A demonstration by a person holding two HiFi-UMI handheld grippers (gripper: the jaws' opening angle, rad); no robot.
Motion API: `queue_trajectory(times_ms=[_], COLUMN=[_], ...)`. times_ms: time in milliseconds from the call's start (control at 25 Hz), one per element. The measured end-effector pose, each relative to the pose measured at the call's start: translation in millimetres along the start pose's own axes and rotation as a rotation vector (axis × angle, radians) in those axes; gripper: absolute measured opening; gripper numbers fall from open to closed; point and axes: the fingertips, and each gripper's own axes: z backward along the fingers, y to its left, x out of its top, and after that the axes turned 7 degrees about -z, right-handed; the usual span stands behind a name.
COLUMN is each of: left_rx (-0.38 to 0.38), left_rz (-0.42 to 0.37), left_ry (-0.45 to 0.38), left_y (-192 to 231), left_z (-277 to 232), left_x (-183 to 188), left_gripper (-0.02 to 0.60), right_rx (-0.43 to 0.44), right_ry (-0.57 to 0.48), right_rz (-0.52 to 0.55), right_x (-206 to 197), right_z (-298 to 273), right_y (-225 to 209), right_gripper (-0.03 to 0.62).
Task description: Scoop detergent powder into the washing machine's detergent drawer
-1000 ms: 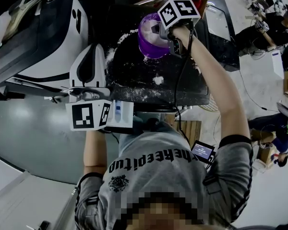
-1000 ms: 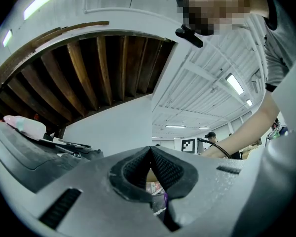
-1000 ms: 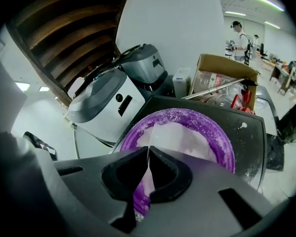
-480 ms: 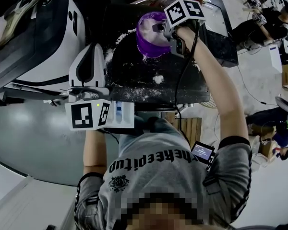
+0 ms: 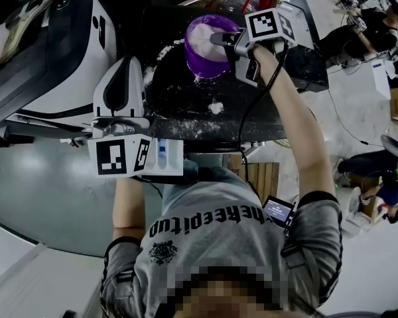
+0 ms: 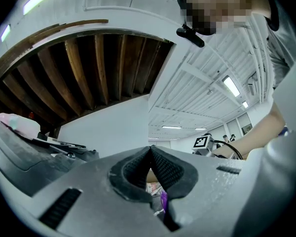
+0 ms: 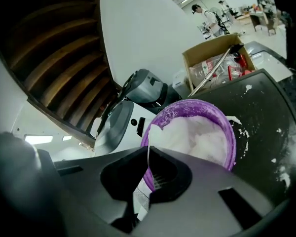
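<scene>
At a black desk dusted with spilled white powder, a person works two hand-held grippers beside a washing machine. A purple bowl heaped with detergent powder stands at the far side of the desk. The right tongs are at the bowl's right rim and reach in over the powder. In the right gripper view those tongs are clamped on the thin handle of a white scoop, whose front end sits in the powder at the near edge of the bowl. Loose powder lies scattered on the desk around the bowl, with one small clump in front of it. The left tongs are well to the left of the bowl, by the washing machine, their tips pressed together with nothing gripped. In the left gripper view the pads meet at the tip, and a sliver of purple shows through the gap below them. A cardboard box of bottles stands just behind the bowl, and other people work at benches farther off.
</scene>
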Motion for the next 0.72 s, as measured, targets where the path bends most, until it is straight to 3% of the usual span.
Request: queue_trajectory(times_ms=[720], left_rx=[-0.004], left_rz=[-0.034], left_ry=[-0.002], left_y=[-47.7], left_z=[11.4], left_x=[26.5], left_gripper=[0.005], right_rx=[0.347], right_ry=[-0.253], right_rz=[-0.242], right_x=[-35.3], right_z=[62.4], right_y=[-3.4], right_gripper=[0.008])
